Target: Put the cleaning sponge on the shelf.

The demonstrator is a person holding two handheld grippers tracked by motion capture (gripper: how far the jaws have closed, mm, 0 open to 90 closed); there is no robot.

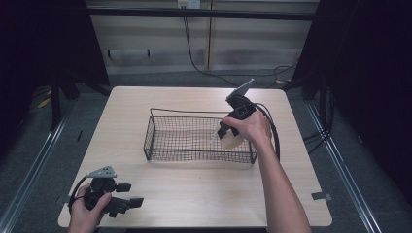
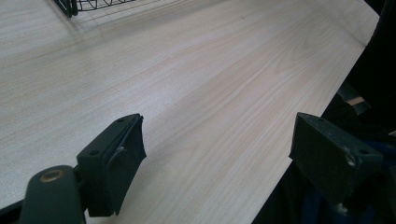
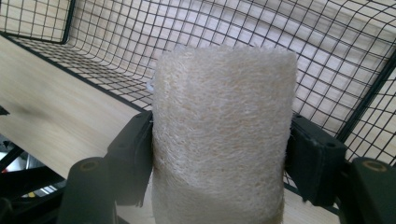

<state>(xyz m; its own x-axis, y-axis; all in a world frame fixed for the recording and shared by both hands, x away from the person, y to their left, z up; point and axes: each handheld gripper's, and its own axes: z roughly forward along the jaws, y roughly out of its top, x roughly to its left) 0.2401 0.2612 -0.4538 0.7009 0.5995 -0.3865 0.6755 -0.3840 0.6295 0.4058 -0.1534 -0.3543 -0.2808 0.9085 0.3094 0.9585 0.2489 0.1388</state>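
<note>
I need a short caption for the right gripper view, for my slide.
Right gripper clamps a cream loofah sponge above the black wire basket.

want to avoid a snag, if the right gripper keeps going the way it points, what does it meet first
Probably the wire basket: the right gripper, shut on a loofah pad, points into its mesh wall and floor near the right end. Depth is hard to judge.

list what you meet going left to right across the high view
left gripper held open over the pale wooden table → black wire mesh basket → right gripper clamping a cream fibrous loofah pad
</note>
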